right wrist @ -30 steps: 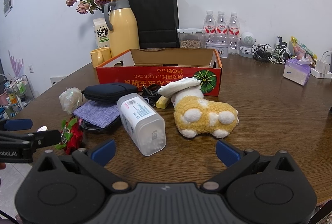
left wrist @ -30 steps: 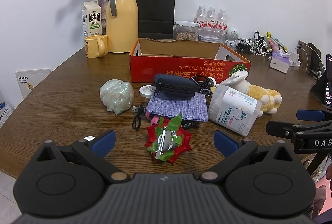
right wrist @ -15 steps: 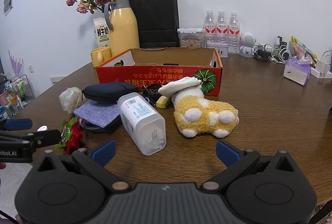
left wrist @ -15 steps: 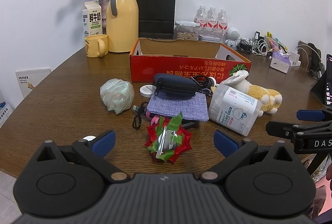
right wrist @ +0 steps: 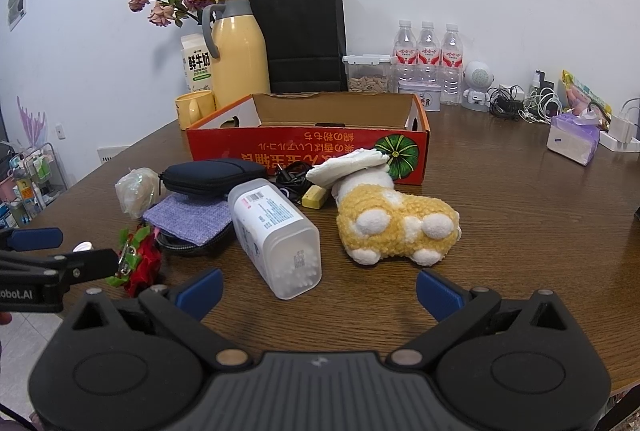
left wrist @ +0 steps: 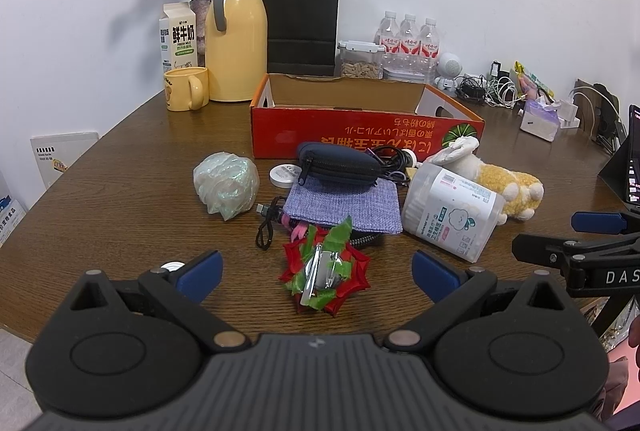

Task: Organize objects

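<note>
Red-and-green foil flower, metal centre, lying before red cardboard box

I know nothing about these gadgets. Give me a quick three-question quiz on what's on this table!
1. True or false: the red box already holds the plush toy.
2. What lies on top of the purple cloth pouch?
3. Which is nearest the left gripper: A) cotton swab jar, B) red-and-green flower ornament, C) yellow mug?

Key: 1. False, it lies on the table. 2. The dark zip case. 3. B.
</note>
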Action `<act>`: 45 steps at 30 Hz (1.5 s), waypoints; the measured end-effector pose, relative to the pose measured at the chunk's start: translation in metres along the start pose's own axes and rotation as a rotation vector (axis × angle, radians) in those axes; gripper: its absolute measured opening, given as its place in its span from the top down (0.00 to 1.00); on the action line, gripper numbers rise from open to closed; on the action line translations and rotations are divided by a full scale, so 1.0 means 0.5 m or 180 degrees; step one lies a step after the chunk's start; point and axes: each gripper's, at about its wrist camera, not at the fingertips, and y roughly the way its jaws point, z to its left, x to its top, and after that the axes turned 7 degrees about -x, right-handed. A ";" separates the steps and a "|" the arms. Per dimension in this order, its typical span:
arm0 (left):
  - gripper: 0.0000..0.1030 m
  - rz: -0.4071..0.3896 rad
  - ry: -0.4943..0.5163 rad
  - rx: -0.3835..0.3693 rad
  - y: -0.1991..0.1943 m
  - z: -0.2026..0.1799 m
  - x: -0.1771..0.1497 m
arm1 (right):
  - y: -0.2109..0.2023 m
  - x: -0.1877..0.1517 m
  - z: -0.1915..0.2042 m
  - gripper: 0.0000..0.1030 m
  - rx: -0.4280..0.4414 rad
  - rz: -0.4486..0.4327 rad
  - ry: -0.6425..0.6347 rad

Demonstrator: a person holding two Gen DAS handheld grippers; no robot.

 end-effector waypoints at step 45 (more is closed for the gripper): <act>0.00 0.0006 -0.0032 0.0008 -0.006 0.008 0.003 | 0.001 0.001 0.010 0.00 0.0025 0.0024 -0.0020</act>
